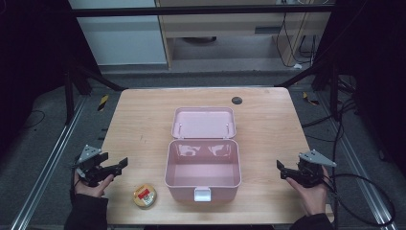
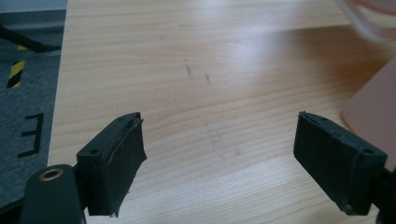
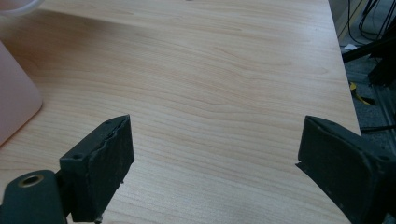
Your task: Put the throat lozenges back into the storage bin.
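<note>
A pink box point(image 1: 202, 168) stands open near the middle of the wooden worktop point(image 1: 268, 120), its lid point(image 1: 204, 122) swung back and lying flat behind it, and a white latch point(image 1: 201, 194) hangs at the front edge of its wall. The inside of the box looks bare. To the front left of the box, near the worktop's front edge and apart from the box, lies a small round tin point(image 1: 144, 196) with a yellowish rim and a red and white label on top. The left tool point(image 1: 116, 167) is held in a hand point(image 1: 89, 184) over the left edge of the worktop, above and to the left of the tin, touching neither it nor the box; its jaws are spread wide with nothing between them, and in the left gripper view they frame bare wood with the pink wall of the box at the right edge. The right tool point(image 1: 283, 171) is held in the other hand point(image 1: 311, 194) at the right side of the worktop, well apart from the box, its jaws likewise spread and empty. A dark round cap point(image 1: 236, 100) sits in the worktop near its far edge.
</note>
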`<act>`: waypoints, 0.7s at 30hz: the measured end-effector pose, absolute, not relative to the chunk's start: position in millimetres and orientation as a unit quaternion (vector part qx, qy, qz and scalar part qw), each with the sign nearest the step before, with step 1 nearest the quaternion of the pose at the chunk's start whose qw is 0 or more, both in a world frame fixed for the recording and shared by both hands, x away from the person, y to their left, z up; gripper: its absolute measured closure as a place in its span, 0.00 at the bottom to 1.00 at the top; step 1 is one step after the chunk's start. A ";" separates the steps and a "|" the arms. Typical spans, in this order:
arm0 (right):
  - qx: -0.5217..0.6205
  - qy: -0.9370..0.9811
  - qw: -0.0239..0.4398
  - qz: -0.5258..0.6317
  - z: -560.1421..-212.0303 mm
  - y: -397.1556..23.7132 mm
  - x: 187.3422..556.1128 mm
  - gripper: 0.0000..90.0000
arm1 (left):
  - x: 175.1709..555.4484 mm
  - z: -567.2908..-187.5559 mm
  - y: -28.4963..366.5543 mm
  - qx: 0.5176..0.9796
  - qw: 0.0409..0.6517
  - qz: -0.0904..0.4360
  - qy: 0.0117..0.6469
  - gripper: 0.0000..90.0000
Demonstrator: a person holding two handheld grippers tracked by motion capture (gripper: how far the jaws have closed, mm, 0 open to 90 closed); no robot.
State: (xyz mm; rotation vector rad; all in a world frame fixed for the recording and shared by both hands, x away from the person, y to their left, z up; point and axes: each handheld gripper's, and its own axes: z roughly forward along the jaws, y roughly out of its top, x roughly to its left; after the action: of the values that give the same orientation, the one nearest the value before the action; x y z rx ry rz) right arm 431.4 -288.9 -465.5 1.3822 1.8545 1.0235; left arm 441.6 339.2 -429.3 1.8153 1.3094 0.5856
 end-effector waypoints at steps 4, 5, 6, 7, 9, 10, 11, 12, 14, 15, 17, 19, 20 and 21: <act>0.518 0.706 0.301 0.378 -463.9 -287.4 431.9 0.12 | 439.8 -417.9 340.3 0.737 0.402 0.225 0.494 0.17; 0.519 0.708 0.297 0.377 -463.8 -287.2 432.0 0.12 | 439.6 -415.7 340.4 0.742 0.405 0.219 0.487 0.17; 0.518 0.709 0.296 0.376 -463.8 -287.2 432.1 0.12 | 439.0 -413.5 340.8 0.747 0.405 0.217 0.480 0.17; 0.517 0.710 0.296 0.375 -463.8 -287.1 432.0 0.12 | 438.6 -411.5 341.2 0.753 0.405 0.214 0.473 0.17; 0.517 0.710 0.297 0.375 -463.7 -286.9 431.2 0.12 | 437.9 -408.3 341.4 0.761 0.406 0.207 0.461 0.17; 0.516 0.712 0.295 0.374 -463.6 -286.9 431.0 0.12 | 437.5 -406.8 341.7 0.767 0.405 0.203 0.455 0.17; 0.515 0.713 0.296 0.373 -463.8 -286.7 430.7 0.12 | 437.2 -405.5 341.9 0.772 0.403 0.199 0.448 0.17; 0.514 0.714 0.297 0.372 -464.0 -286.3 430.2 0.12 | 437.1 -404.4 342.0 0.778 0.401 0.196 0.442 0.17; 0.511 0.717 0.300 0.368 -464.6 -286.1 430.3 0.12 | 437.0 -403.4 342.1 0.784 0.396 0.192 0.437 0.17; 0.510 0.718 0.299 0.368 -464.7 -286.0 430.2 0.12 | 436.4 -401.1 342.0 0.794 0.391 0.189 0.426 0.17; 0.509 0.718 0.301 0.367 -464.8 -285.8 430.2 0.11 | 436.0 -398.6 341.3 0.803 0.387 0.184 0.414 0.17; 0.508 0.719 0.302 0.365 -464.9 -285.9 430.4 0.11 | 436.1 -396.0 340.4 0.813 0.381 0.181 0.401 0.16; 0.507 0.720 0.303 0.364 -465.2 -286.0 430.6 0.11 | 436.1 -396.0 340.4 0.813 0.381 0.181 0.401 0.16; 0.508 0.720 0.303 0.363 -465.4 -285.9 430.5 0.11 | 436.7 -393.9 340.0 0.820 0.377 0.178 0.392 0.16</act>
State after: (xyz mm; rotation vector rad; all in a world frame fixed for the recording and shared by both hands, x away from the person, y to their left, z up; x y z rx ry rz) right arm 430.5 -285.9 -465.4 1.3473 1.9084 0.9634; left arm 436.7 340.0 -393.9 2.0971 1.0030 0.4547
